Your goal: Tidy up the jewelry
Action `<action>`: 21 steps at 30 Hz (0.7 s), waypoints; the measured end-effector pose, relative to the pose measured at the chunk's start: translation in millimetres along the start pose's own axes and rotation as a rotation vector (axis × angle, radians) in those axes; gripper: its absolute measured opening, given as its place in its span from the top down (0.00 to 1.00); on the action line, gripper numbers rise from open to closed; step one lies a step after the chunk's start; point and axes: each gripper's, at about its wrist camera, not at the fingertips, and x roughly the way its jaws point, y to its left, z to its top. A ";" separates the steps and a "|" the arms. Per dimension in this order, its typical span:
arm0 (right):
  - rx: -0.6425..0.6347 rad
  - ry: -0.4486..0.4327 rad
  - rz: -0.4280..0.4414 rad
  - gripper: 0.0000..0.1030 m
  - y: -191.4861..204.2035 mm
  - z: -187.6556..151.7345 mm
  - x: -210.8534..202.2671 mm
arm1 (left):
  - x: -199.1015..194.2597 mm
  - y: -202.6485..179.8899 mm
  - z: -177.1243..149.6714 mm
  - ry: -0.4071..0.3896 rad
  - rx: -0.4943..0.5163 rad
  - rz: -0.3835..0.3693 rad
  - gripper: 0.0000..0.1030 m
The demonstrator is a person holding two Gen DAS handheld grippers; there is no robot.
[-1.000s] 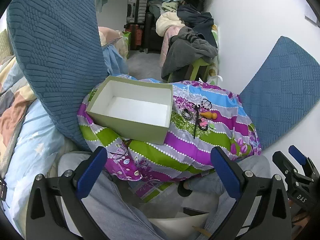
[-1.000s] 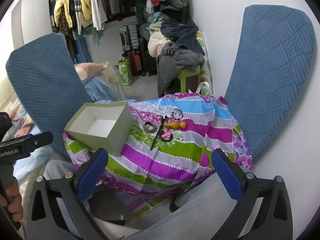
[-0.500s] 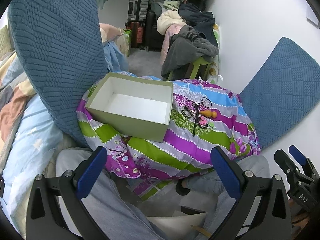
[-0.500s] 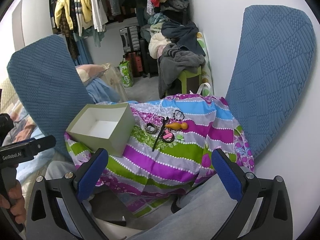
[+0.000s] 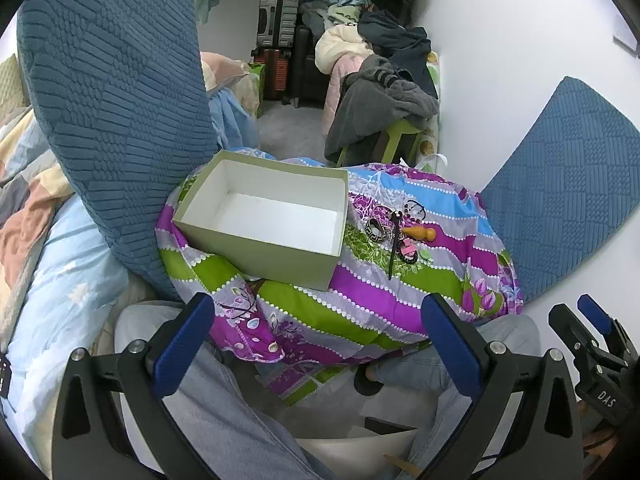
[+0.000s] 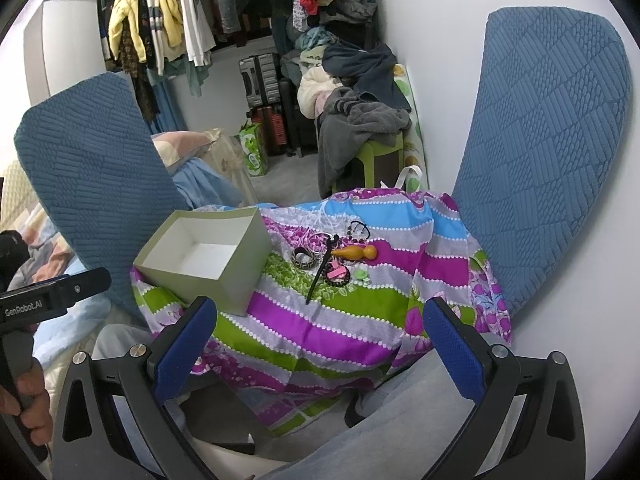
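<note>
Jewelry pile unmoved beside box; both views shifted slightly. Black stick runs far-to-near. Left tool, right tool apart, empty.

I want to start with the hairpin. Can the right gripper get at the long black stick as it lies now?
Probably yes. The right gripper is open and empty, and the black stick lies uncovered on the striped cloth, its lower end free of the other jewelry.

White lettering "GenRobot.AI" on the black body of the left gripper at the right wrist view's left edge, white "DAS" on the black frame of the right gripper at the left wrist view's lower right corner
</note>
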 end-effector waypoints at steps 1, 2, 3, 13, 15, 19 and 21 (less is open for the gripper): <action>0.000 0.002 0.000 0.00 0.0 0.3 1.1 | 1.3 -0.1 0.4 0.003 0.000 -0.002 0.01; 0.000 0.003 0.001 0.00 0.0 0.4 1.9 | 3.0 0.2 0.6 0.005 0.000 -0.006 0.01; 0.001 0.000 0.002 0.00 0.1 0.4 2.0 | 3.4 -0.3 0.5 0.006 -0.001 -0.008 0.01; 0.001 0.008 0.024 0.00 -2.4 4.3 16.5 | 10.9 -13.9 6.6 -0.018 0.032 -0.011 0.01; -0.003 0.001 0.020 0.00 -7.0 6.0 21.4 | 12.7 -16.3 9.4 -0.031 0.041 -0.017 0.01; -0.011 0.001 0.016 0.00 -18.2 4.9 37.3 | 27.1 -23.3 15.7 -0.023 0.055 -0.041 0.01; -0.014 0.004 0.025 0.00 -22.2 5.5 46.3 | 35.1 -26.4 18.8 -0.016 0.061 -0.057 0.01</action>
